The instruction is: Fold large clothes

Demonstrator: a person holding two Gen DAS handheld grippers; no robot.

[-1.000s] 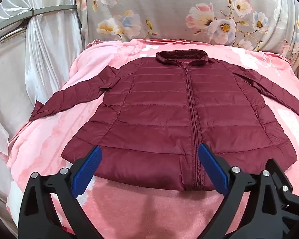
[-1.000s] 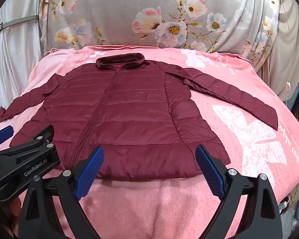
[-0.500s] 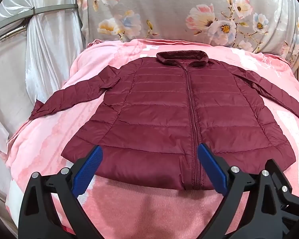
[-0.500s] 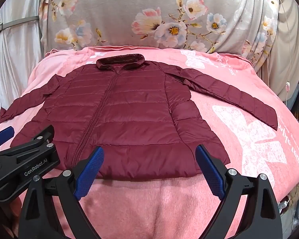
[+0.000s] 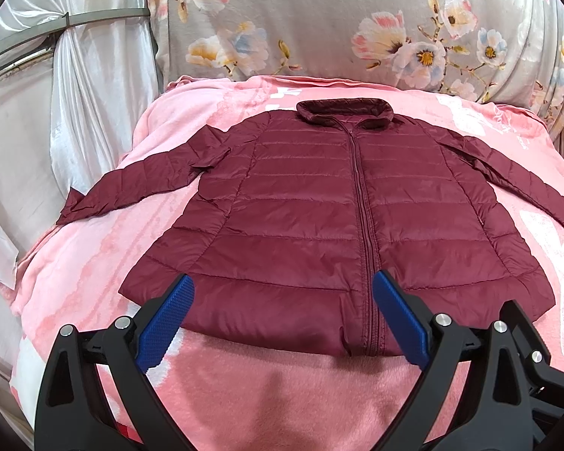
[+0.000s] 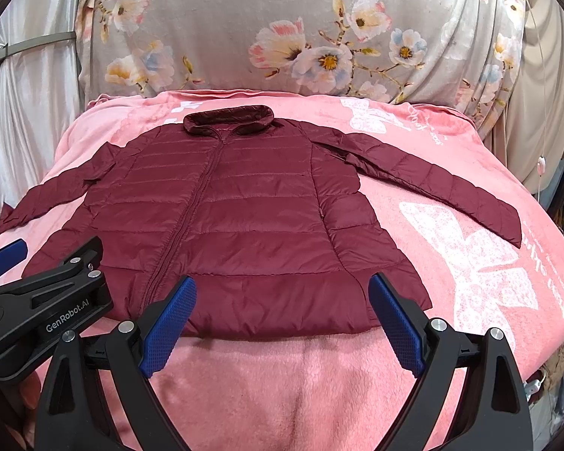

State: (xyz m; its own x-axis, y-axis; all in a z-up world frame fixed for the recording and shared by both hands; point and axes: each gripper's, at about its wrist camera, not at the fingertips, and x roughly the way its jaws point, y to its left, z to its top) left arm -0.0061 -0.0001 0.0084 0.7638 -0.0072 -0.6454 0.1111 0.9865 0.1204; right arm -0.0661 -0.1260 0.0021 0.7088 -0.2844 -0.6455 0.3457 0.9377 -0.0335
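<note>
Right wrist: left hand-held gripper (image 6: 7, 253) overlaps jacket (image 6: 244, 218) hem corner.

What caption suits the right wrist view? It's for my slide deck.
Open right gripper hovers at the hem of a zipped maroon jacket spread flat on a pink blanket.

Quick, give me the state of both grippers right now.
Left gripper: open, holding nothing, poised near the hem of the jacket.
Right gripper: open, holding nothing, also near the hem.
</note>
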